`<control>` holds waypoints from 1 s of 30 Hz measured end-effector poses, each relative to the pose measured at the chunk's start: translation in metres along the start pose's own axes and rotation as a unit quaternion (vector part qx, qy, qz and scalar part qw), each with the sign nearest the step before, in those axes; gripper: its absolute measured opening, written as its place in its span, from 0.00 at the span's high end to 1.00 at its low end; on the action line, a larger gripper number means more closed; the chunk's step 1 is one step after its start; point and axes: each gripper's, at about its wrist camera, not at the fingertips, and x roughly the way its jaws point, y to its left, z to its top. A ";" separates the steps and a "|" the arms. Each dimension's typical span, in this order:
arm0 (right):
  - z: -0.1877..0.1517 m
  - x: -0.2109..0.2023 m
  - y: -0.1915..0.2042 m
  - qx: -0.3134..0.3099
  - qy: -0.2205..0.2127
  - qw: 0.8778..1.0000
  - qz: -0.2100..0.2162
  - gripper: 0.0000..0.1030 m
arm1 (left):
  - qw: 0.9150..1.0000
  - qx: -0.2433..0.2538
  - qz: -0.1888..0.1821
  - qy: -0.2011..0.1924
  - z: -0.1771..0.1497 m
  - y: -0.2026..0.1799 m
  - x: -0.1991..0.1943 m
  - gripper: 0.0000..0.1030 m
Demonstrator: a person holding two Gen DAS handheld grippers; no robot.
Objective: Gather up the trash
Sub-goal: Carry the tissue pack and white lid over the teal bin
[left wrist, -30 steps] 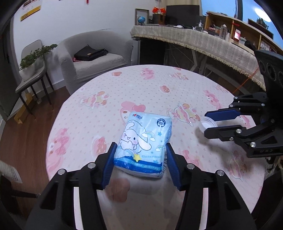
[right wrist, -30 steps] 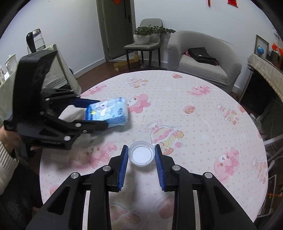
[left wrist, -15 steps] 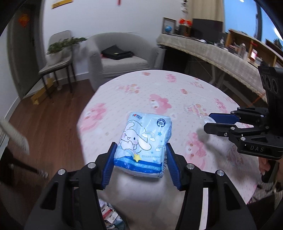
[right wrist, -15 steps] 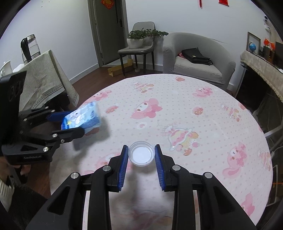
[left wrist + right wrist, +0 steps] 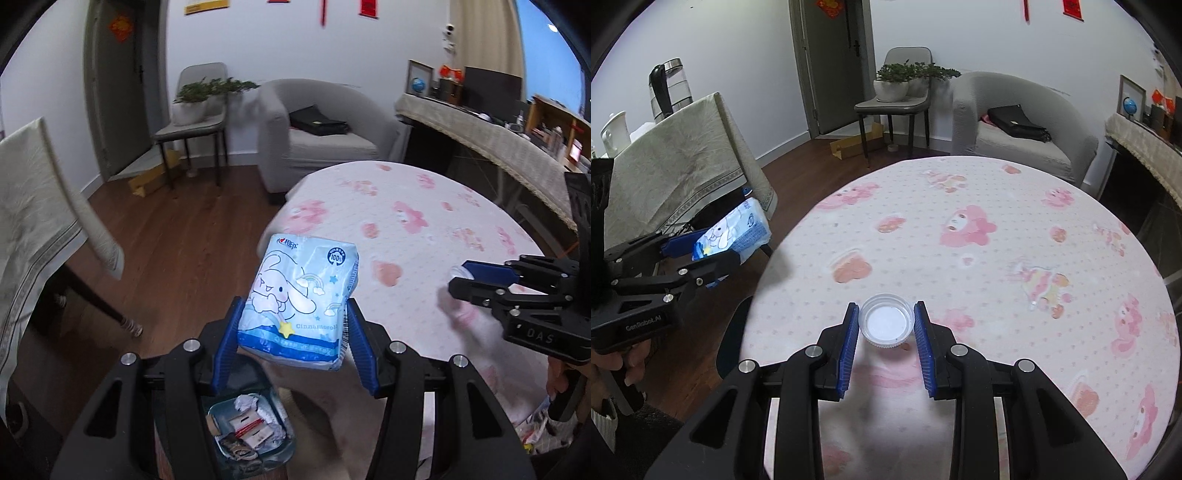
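My left gripper (image 5: 293, 332) is shut on a blue Cinnamoroll tissue pack (image 5: 301, 301) and holds it in the air past the left edge of the round table, above a trash bin (image 5: 251, 428). The pack also shows in the right wrist view (image 5: 733, 234) beside the table. My right gripper (image 5: 886, 332) is shut on a clear plastic cap (image 5: 885, 324), open side up, just above the pink patterned tablecloth (image 5: 997, 240). The right gripper shows in the left wrist view (image 5: 476, 280) over the table.
The trash bin on the floor holds crumpled paper and wrappers. A cloth-draped side table (image 5: 672, 173) with a kettle (image 5: 668, 88) stands left. A grey armchair (image 5: 1012, 125) and a chair with a plant (image 5: 905, 85) stand behind the table.
My left gripper has carried the tissue pack leftward off the table to above the trash bin. My right gripper keeps hold of the cap, and has shifted slightly over the table.
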 end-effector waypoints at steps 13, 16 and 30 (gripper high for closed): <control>0.026 0.005 0.042 -0.010 -0.023 0.999 0.029 0.70 | 0.998 -0.014 0.044 0.053 -0.037 0.055 0.026 0.45; 0.032 0.010 0.054 -0.013 -0.025 0.999 0.038 0.70 | 0.996 -0.024 0.041 0.073 -0.047 0.070 0.034 0.45; 0.049 0.036 0.123 -0.039 -0.021 0.996 0.079 0.70 | 0.984 -0.049 0.038 0.168 -0.099 0.122 0.071 0.44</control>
